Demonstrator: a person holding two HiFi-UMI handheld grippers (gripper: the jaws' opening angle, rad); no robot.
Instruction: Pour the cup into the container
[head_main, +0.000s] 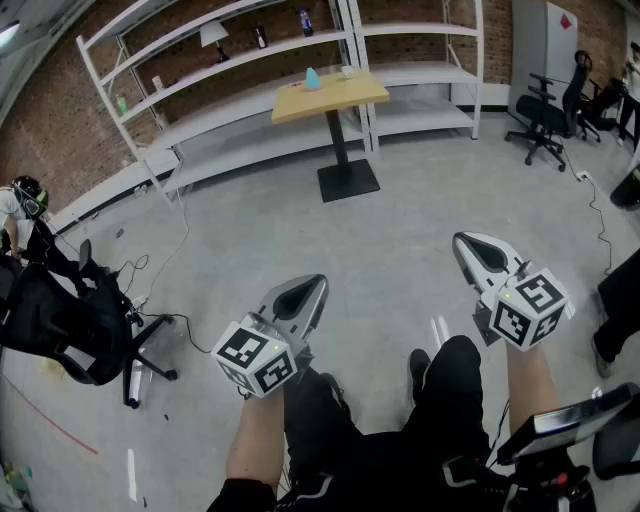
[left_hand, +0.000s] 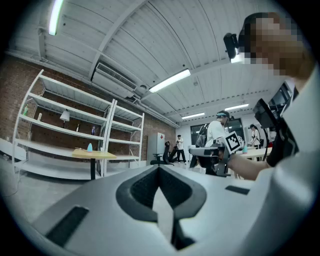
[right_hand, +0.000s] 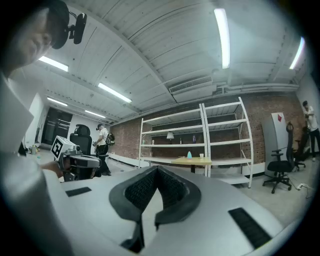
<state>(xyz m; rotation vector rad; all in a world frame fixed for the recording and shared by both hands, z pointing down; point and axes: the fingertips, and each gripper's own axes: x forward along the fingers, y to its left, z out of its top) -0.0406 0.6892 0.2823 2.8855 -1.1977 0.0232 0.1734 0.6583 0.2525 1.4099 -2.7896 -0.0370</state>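
The small pale cup (head_main: 347, 71) stood upright on the light wood-topped pedestal bench (head_main: 340, 100), far ahead of both sets of jaws. A teal tapered vessel (head_main: 313, 78) stood near it but apart from it. I took that one for the container, tho it was too small to be sure, and the contents of either couldn't be seen. In the right gripper view both sat a bit right of the jaws' centre line. In the left gripper view the teal one sat well left of it.

The left gripper (left_hand: 160, 170) and the right gripper (right_hand: 157, 170) were held level, each w/ jaws together at the tips and nothing btwn them. Bare grey concrete floor (head_main: 400, 230) lay btwn the jaws and the bench, and white metal shelving (head_main: 230, 60) stood beyond the bench.

Judgement: the step was the approach, w/ the pour not begun. To do it well:
- Walk up until the cup sat just ahead of one gripper's jaws, square on.
- Spread those jaws before arriving, since shut tips could knock the cup over.
- Take it mid-wall, firm but not crushing; a thin cup prob. flexes.
- Lift level and bring the lip over the container's mouth before tilting.
- Tilt slowly, w/ the other gripper steadying the container if it looked light.
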